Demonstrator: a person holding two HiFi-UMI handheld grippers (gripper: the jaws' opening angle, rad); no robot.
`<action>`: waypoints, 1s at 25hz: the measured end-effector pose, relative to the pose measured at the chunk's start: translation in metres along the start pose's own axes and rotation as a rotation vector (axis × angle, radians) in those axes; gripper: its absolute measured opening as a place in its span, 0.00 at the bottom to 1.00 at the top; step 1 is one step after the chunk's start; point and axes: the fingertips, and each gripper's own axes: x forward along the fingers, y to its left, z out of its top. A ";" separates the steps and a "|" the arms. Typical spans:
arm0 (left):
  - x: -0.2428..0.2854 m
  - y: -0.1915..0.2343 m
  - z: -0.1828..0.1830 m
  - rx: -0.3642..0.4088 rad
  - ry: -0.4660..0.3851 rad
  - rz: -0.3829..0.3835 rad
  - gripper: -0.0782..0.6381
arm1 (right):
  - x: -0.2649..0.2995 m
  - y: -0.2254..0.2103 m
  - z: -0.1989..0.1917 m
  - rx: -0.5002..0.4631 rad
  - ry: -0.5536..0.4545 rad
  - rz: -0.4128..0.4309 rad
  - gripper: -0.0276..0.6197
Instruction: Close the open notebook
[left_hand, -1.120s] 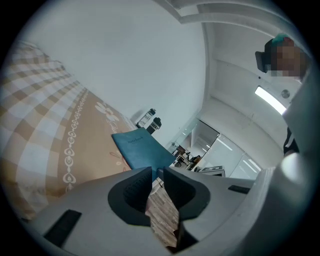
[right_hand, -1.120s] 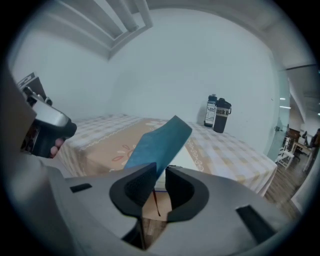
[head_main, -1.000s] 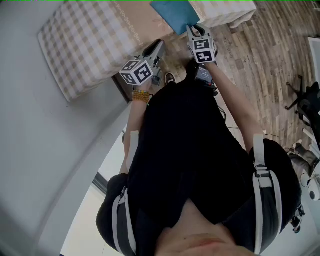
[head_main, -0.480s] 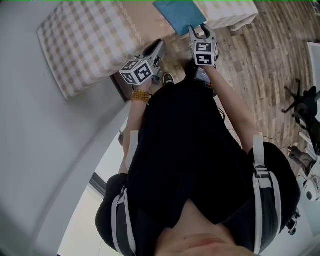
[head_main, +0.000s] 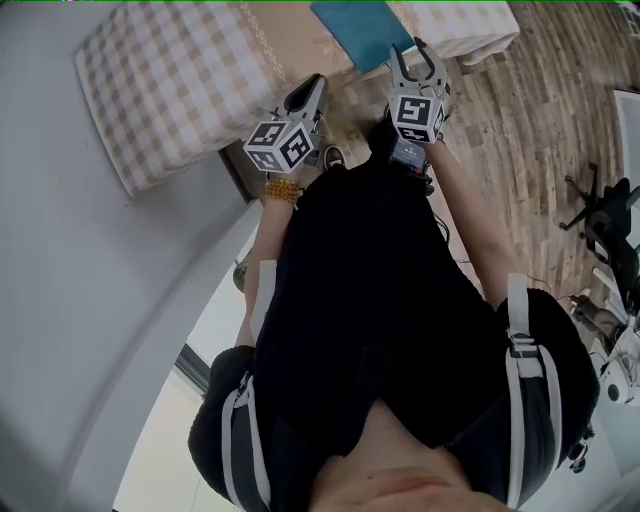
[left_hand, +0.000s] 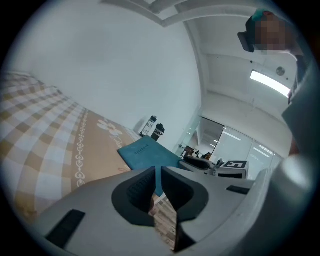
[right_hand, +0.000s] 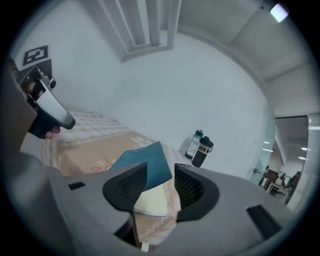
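The teal notebook lies near the edge of the cloth-covered surface. In the right gripper view its teal cover stands tilted over a cream page. My right gripper hovers just in front of that edge; its jaws have just been opening and stand open, their pads clear of the notebook, which shows through the gap. My left gripper is to the left of it, short of the notebook, jaws shut with nothing between them.
A beige checked cloth with a flower border covers the surface. Two bottles stand behind the notebook by the wall. A wooden floor lies to the right, with an office chair further off. A grey wall fills the left.
The right gripper's jaws have spread wide and it has lifted off the notebook's edge, rolling a little. The left gripper has barely shifted.
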 end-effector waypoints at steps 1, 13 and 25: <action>-0.002 -0.004 -0.002 0.010 0.000 -0.002 0.16 | -0.008 -0.004 0.007 -0.011 -0.031 -0.017 0.32; 0.002 -0.010 0.014 0.142 -0.028 0.049 0.11 | 0.020 0.026 -0.045 0.016 0.118 0.220 0.21; -0.008 -0.010 0.022 0.208 -0.053 0.077 0.11 | 0.026 0.030 -0.071 0.176 0.215 0.284 0.21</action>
